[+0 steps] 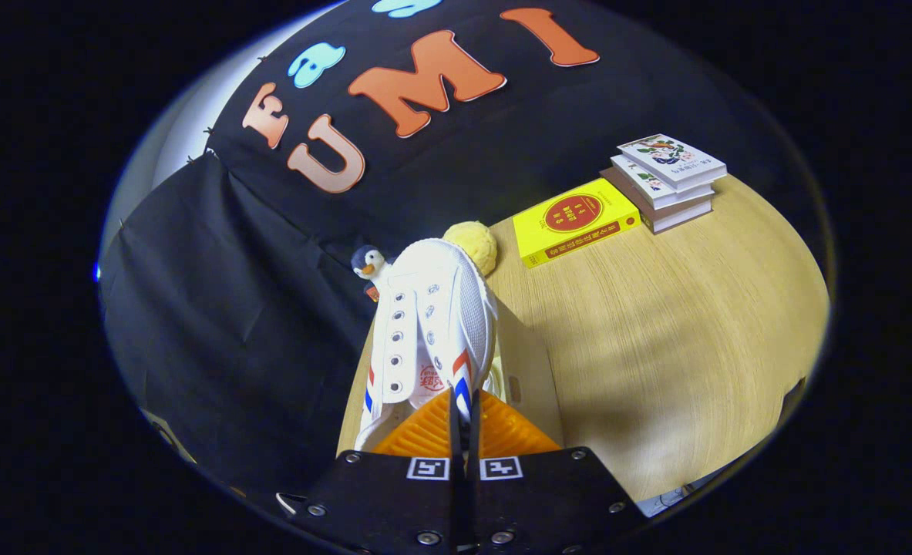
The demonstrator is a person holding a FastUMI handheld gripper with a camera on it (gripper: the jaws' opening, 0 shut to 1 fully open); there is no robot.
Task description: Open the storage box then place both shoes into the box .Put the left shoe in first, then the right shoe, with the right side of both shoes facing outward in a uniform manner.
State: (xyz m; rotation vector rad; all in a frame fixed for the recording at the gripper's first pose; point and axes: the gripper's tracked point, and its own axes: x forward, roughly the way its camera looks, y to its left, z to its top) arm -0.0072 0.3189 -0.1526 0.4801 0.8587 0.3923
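Gripper [463,420], lower centre, fingers nearly closed and pinching the collar of a white shoe [429,324] above the table [656,354]; books [625,200] upper right.

The gripper [463,416] has its fingers closed on the near end of the shoe [429,324], which stretches away from them, lifted over the table's [656,347] left part. A box [529,378] lies just right of the shoe, under it. Beyond the shoe's far end sit a penguin toy [366,266] to the left and a round plush [474,243] to the right. Farther right on the table lies a book [575,221], and a stack of books [668,181] stands right of it, touching it, at the far edge
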